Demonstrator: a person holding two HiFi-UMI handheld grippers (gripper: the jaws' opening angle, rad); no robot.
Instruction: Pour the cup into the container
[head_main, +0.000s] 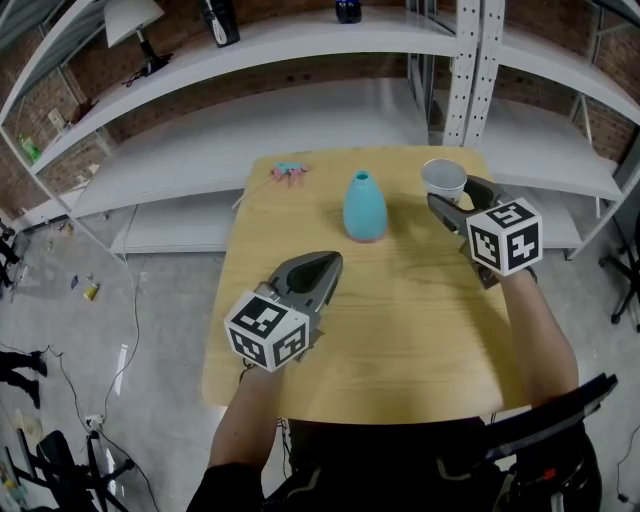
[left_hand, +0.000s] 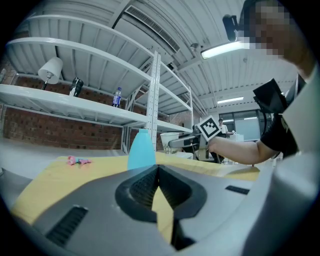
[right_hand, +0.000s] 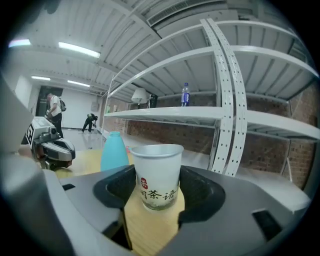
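A white paper cup (head_main: 443, 178) with red and green print sits upright between the jaws of my right gripper (head_main: 456, 197), at the table's far right. In the right gripper view the pads press both sides of the cup (right_hand: 158, 167), and its base hangs a little above the wood. The light blue narrow-necked container (head_main: 365, 207) stands at the table's far middle, left of the cup. My left gripper (head_main: 322, 265) hovers near the table's middle, in front of the container (left_hand: 141, 149), its jaws shut with nothing between them.
A small pink thing (head_main: 290, 172) lies at the far left of the wooden table (head_main: 400, 330). White metal shelving (head_main: 300, 130) with an upright post (head_main: 468, 70) stands right behind the table. Bottles and a lamp sit on the upper shelf.
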